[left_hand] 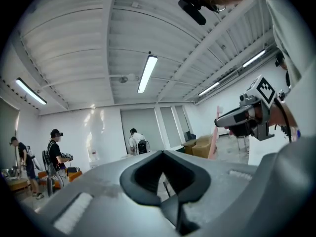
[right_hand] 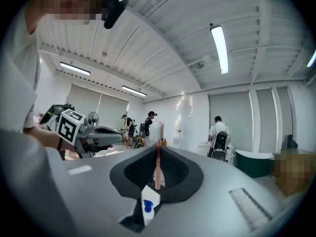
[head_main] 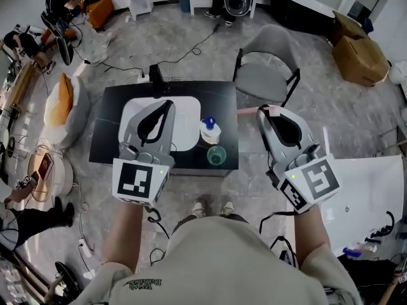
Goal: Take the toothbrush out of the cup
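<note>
Desk edges: The black desk (head_main: 105, 142) lies well below your hands. Its near edge is just beyond your shoes, and a grey chair (head_main: 267, 68) stands off its far right corner.
Open room: There is bare floor to the left, right and near side of the desk. Cables trail on the floor at the far side.
Hands: You hold both arms out in front of you, pointing forward, with the marker cubes toward you.
Left hand-held gripper (head_main: 166, 104): It is clenched with nothing in it, above the white basin (head_main: 187, 122).
Right hand-held gripper (head_main: 262, 111): It is clenched on the pink toothbrush (right_hand: 157, 164).
Toothbrush: It is out of the cup (head_main: 216, 155) and sticks out leftward from the jaw tips.
Cup: The green cup stands near the desk's near right corner, just near of the blue-capped bottle (head_main: 210, 131) and well apart from the toothbrush.
</note>
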A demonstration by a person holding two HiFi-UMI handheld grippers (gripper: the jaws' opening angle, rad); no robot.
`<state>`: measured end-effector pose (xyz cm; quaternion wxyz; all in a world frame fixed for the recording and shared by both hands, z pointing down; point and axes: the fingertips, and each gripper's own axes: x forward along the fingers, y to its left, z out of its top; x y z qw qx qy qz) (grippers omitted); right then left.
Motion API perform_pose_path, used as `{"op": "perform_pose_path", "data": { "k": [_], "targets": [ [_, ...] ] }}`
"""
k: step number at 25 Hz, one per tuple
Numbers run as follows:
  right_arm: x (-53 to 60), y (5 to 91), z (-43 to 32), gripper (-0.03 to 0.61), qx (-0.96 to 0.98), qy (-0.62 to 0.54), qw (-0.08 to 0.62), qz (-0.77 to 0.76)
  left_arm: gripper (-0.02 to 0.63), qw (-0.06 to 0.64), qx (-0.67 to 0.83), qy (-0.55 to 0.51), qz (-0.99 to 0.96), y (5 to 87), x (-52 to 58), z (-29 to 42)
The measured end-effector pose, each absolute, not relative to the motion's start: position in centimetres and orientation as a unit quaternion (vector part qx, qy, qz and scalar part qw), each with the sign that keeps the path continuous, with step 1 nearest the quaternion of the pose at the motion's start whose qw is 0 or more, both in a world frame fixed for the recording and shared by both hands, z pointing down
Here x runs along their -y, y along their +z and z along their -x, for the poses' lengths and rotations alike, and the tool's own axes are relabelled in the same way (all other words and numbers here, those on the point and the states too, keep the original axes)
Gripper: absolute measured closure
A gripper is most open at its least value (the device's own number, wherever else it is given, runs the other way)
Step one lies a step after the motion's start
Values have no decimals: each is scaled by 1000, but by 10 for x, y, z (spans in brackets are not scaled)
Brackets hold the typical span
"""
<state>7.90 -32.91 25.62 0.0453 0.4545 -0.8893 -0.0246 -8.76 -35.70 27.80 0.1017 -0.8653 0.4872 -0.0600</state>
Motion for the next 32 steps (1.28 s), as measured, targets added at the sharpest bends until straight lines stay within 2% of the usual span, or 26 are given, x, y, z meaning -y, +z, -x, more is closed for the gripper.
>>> {"op": "perform_pose_path", "data": {
  "k": [11,22,32],
  "targets": [
    [305,237,-96,555,876,-50,40,-478,612,132,-485,-58,862,258,330,83],
    [303,288,-100,556,885,16,74,-459,612,77,-497,-73,861,307,332,87],
    [305,292,-96,555,890,15,78,-448,612,68,-502,-73,859,312,333,85]
  ]
}}
